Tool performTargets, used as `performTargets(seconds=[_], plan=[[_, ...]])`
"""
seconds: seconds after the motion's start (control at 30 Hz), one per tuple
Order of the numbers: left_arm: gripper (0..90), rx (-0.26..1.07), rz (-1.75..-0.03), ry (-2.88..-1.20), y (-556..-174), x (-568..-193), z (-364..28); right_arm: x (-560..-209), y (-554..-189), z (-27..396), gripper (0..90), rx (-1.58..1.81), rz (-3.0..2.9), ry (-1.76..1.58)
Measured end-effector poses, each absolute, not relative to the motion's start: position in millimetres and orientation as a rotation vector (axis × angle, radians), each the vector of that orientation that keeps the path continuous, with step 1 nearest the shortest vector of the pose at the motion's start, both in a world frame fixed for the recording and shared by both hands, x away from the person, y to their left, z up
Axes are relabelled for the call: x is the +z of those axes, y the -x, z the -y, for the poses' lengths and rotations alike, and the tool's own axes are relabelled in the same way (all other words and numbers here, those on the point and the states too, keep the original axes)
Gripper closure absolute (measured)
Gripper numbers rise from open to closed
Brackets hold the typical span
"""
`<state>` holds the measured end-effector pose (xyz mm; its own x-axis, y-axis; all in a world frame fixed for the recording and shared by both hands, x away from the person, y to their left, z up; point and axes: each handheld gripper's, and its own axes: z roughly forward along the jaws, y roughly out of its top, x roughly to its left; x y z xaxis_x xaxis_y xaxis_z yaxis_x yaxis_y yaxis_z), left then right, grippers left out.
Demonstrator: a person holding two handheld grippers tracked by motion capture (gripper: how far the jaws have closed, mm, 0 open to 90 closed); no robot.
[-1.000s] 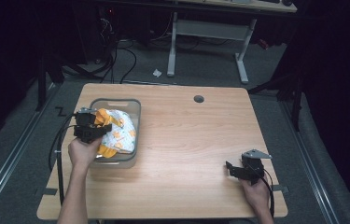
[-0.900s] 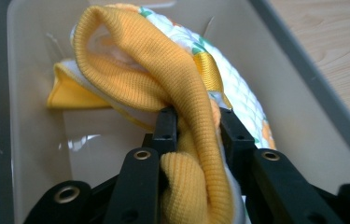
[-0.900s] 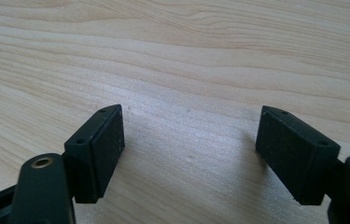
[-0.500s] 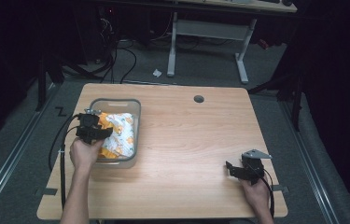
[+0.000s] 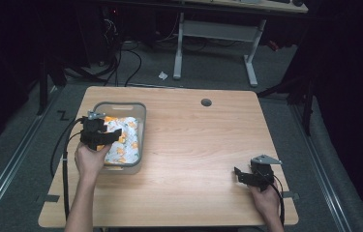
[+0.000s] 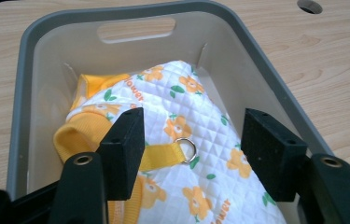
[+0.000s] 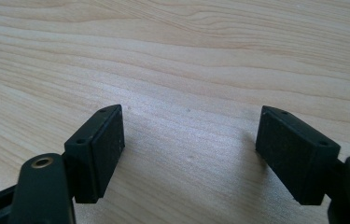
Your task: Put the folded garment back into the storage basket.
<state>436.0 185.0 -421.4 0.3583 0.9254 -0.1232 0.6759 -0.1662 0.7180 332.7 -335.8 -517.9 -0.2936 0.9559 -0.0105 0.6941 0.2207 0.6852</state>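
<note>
one quilted floral garment [image 6: 182, 154] in the grey bin [image 6: 261, 88], just under the wide-open, just-opened left claw [image 6: 191, 144]

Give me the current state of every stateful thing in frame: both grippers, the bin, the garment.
left gripper: open, jaws just been opening, poised over the garment, pads not pressing it.
right gripper: open, nothing between the jaws, low over the bare table.
grey bin: upright on the table, no lid, holding the garment.
quilted floral garment: bunched up inside the bin, released.
metal ring: lying on the garment on its yellow strap.
</note>
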Motion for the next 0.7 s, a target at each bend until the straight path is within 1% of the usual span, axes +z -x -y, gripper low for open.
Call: performTargets(seconds=[0.43,0.7], plan=[[38.7,0.46,-1.327,-1.919,-421.5,-410.7,-168.5,-517.9,-332.7,335.7,23.7,0.811,-2.068,-1.521],[38.2,0.44,-1.273,-1.912,-410.3,-403.9,-156.4,-517.9,-332.7,335.7,23.7,0.811,-2.068,-1.521]])
